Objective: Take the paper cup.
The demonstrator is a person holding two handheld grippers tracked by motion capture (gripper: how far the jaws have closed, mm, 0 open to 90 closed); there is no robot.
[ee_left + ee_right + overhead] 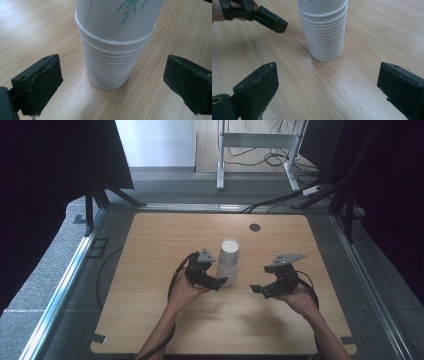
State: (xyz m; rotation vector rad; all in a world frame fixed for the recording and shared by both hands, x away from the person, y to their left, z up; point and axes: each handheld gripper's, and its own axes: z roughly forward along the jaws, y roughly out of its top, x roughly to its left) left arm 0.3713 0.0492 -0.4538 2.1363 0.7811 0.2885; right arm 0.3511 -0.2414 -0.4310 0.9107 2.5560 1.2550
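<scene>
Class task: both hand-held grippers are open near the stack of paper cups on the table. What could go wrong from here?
1. The stack of paper cups stands tall on a narrow base; a nudge from the left hand-held gripper might topple it.
2. Squeezing could crush the thin cup walls.
3. Lifting may bring several nested cups at once.

Wooden table (150, 320), grey carpet (45, 270)

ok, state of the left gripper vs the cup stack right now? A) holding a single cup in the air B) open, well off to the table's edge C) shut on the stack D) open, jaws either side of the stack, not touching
D: in the left gripper view the left gripper has both jaws spread wide, with the cup stack standing on the table between them and bare wood showing on both sides.
</scene>
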